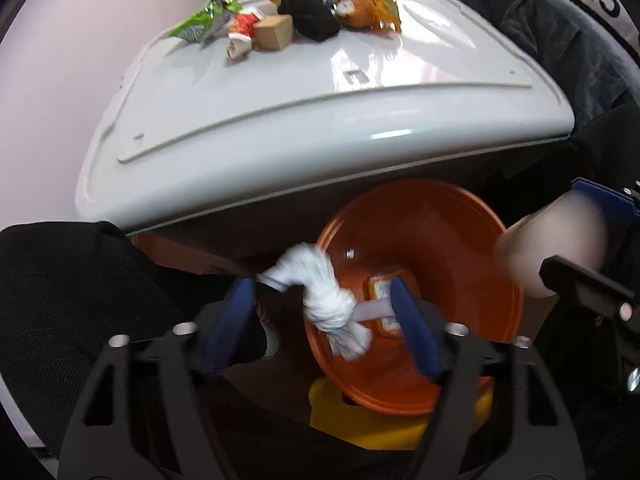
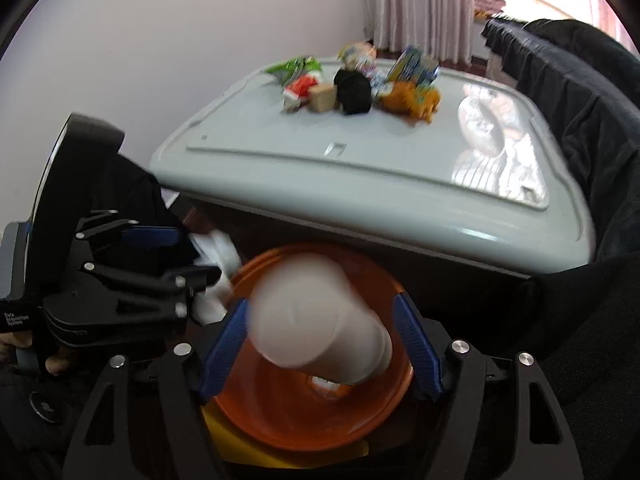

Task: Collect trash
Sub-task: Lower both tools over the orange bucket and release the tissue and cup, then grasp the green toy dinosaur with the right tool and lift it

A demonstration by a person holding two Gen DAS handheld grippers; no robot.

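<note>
An orange basin (image 1: pixel 432 220) sits below the table's front edge; it also shows in the right wrist view (image 2: pixel 280 420). My left gripper (image 1: pixel 326 312) is open over its left rim, and a knotted white rag (image 1: pixel 320 292) hangs loose between the fingers, blurred. An orange packet (image 1: pixel 386 292) lies inside the basin. My right gripper (image 2: pixel 320 340) is open above the basin, and a white paper cup (image 2: pixel 316 320) is between its fingers, blurred and apart from the pads. More trash lies at the table's far side: a green wrapper (image 1: pixel 200 24), a black cloth (image 1: pixel 308 16), a small cardboard box (image 1: pixel 274 32).
The white table (image 1: pixel 280 92) spans the view ahead. A yellow stool or tub (image 1: pixel 368 428) is under the basin. A dark sofa (image 2: pixel 560 92) stands at the right. A pale wall and a curtain (image 2: pixel 420 4) are behind the table.
</note>
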